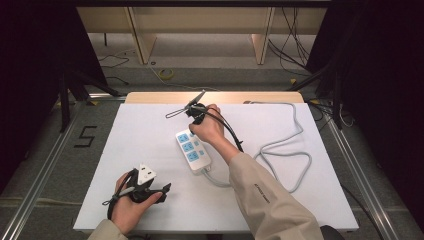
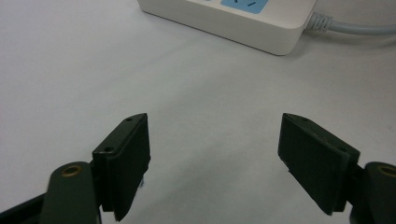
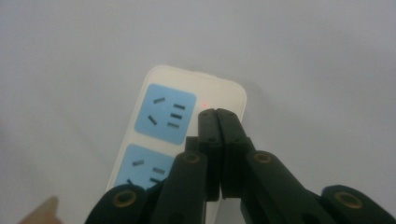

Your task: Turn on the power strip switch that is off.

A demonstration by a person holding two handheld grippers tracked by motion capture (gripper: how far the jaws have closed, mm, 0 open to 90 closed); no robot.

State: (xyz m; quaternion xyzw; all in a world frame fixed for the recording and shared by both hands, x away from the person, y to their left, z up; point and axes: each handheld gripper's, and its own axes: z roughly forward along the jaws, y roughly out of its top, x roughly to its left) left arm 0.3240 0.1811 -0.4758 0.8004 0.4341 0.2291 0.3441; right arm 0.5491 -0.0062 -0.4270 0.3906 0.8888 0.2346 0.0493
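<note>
Here, pressed together with nothing between them: the jaws of the right gripper, tips poised over the far end of the white power strip, close to a small red light on its casing; whether the tips touch the casing cannot be told. Beside the tips, a blue socket panel, with a second blue panel nearer the camera, partly covered by the gripper's black arms. Seen from above, the right gripper in the person's right hand, the beige sleeve reaching diagonally from the near edge of the desk toward its far middle. Set wide apart and holding nothing: the jaws of the left gripper, only bare white surface between the pads. Beyond them in the left gripper view, the near corner of the power strip and the start of its grey cable. From above, the left gripper in the left hand near the near left corner of the desk, well apart from the strip. Power strip lying flat around the middle of the desk, angled, three blue panels facing up. Grey cable leaving the strip's near end, looping across the right half of the desk and running up to the far right edge.
</note>
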